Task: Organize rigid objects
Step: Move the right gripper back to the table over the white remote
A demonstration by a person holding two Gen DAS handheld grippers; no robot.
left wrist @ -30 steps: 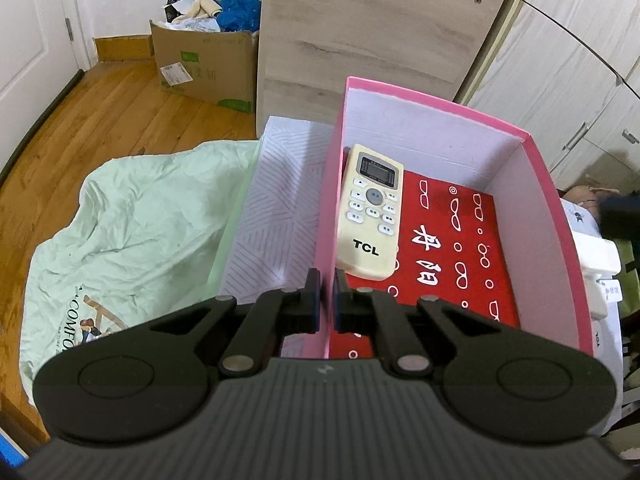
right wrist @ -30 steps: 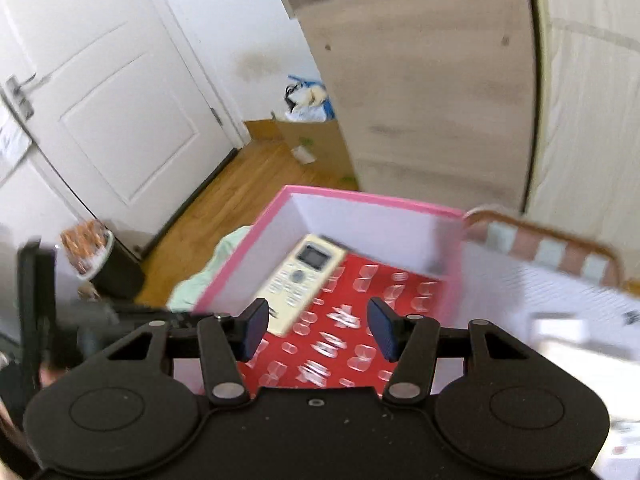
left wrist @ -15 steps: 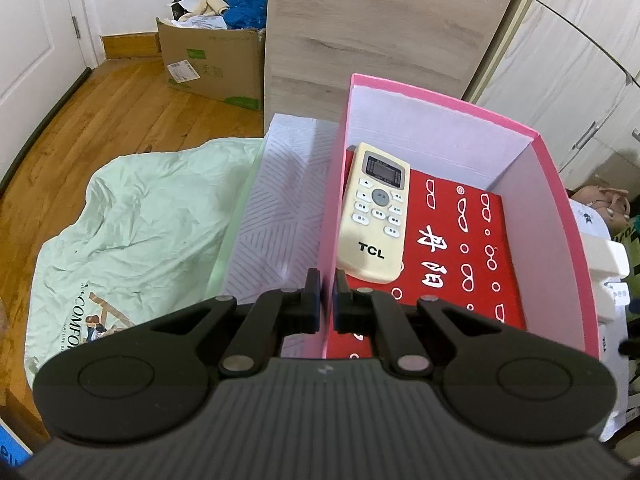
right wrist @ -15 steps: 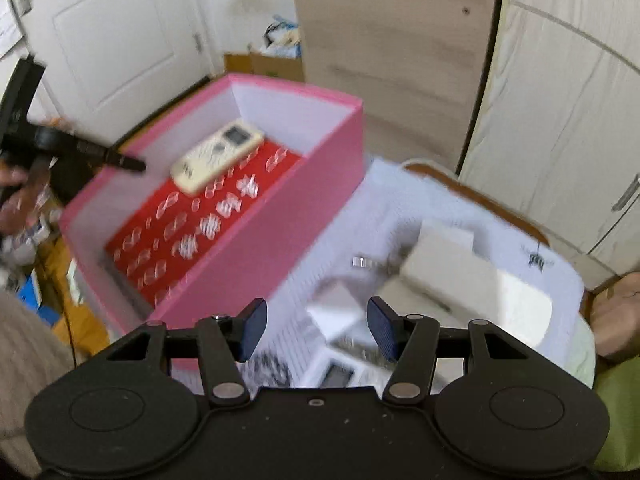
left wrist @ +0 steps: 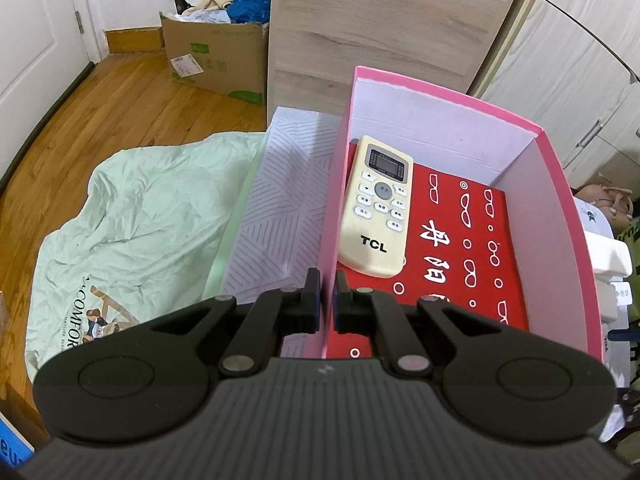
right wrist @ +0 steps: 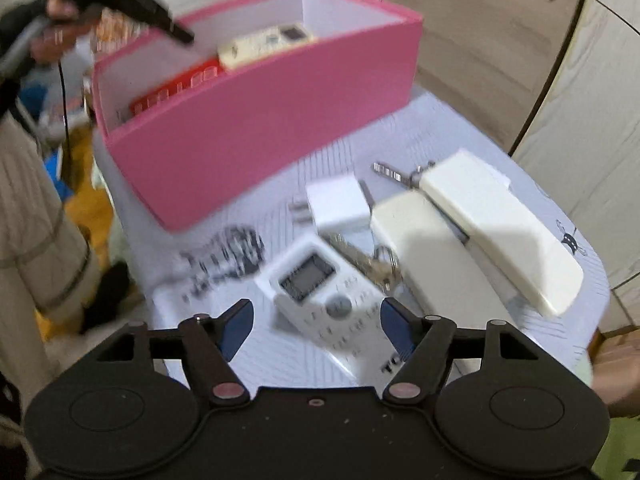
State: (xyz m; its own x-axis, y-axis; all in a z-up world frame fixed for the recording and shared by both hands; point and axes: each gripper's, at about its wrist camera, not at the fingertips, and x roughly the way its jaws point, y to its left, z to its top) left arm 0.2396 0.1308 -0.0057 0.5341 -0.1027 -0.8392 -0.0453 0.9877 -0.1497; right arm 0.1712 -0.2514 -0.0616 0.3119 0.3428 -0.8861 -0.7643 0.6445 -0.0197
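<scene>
My left gripper (left wrist: 326, 298) has not shifted since a second ago: it stays clamped on the near left wall of the pink box (left wrist: 554, 220), one finger outside, one inside, pads pressed against the thin card. The cream remote (left wrist: 376, 208) lies where it did, along the box's left inner wall on the red printed sheet (left wrist: 460, 248). My right gripper (right wrist: 316, 326) has swung away from the box's open top; it now looks down on the striped tabletop (right wrist: 460, 128) to the right of the box, and its jaws have just been opening.

Left of the box, the tabletop (left wrist: 276, 208) is bare up to its edge, where a pale green cloth (left wrist: 140, 216) lies on the wooden floor (left wrist: 120, 92). Inside the box, the right part of the red sheet is free. In the right wrist view the box's long pink wall (right wrist: 256, 120) closes off the left, and the table edge curves round at the right.

Right of the box lie a blurred dark object (right wrist: 236, 250), a white plug adapter (right wrist: 340, 202), keys (right wrist: 372, 260) and a cream telephone handset (right wrist: 500, 228). My right fingers are spread wide on either side of a white remote (right wrist: 320, 292); the blue pads (right wrist: 238, 326) stand clear of it and grip nothing.
</scene>
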